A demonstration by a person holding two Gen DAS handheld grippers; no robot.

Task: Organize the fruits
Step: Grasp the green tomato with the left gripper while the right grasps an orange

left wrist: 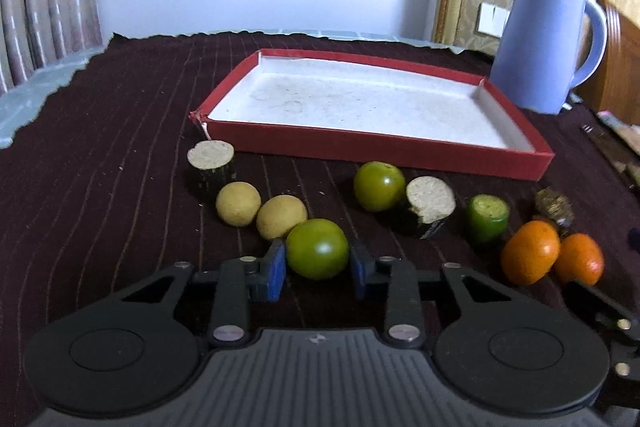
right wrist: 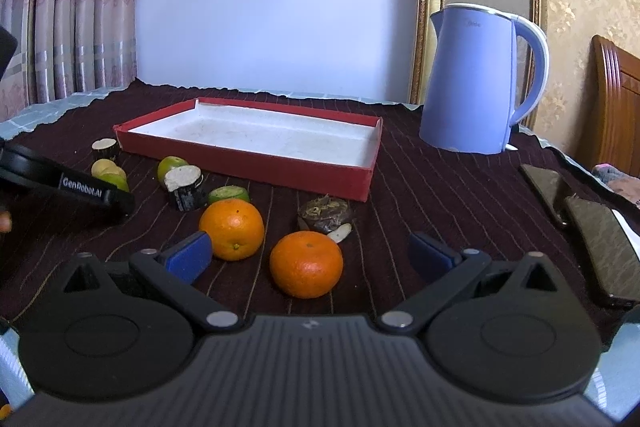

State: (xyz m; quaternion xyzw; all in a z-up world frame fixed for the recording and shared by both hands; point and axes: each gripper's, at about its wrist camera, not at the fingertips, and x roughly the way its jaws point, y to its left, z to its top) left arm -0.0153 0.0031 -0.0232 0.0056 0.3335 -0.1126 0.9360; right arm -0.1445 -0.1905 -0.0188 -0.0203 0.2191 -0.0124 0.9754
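**Green fruit clamped in the left gripper, red tray bare**

The left gripper point(left wrist: 318, 263) has its blue pads drawn in against the nearest green fruit point(left wrist: 317, 248), one pad on each side of it, the fruit sitting on the cloth near the table's front edge. The right gripper point(right wrist: 308, 257) stands wide apart, holding nothing; one of the oranges point(right wrist: 306, 264) lies on the cloth between its fingers without touching either pad.

Counting along the row in front of the tray: two green round fruits, the second green fruit point(left wrist: 379, 186) lying just beside the tray's front wall; two pale yellow fruits point(left wrist: 238, 203) touching each other; two oranges, the other orange point(right wrist: 232, 229) just left of the first; two dark-skinned cut pieces point(left wrist: 430, 205) with pale, crumbly cut faces; one short green cut piece point(left wrist: 487, 218); and one brown, shrivelled lump point(right wrist: 326, 214) behind the oranges.

The red tray point(left wrist: 400, 147), white inside, sits toward the middle of the table with nothing in it. A blue kettle point(right wrist: 472, 83) stands at the back right corner. Two dark flat objects point(right wrist: 600, 251) lie along the right edge; I cannot tell what they are.

The table wears a dark maroon cloth point(left wrist: 100, 147) with thin pale stripes. Behind it are a plain white wall, pink patterned curtains point(right wrist: 72, 7) on the left, and a gold-framed panel on the right.
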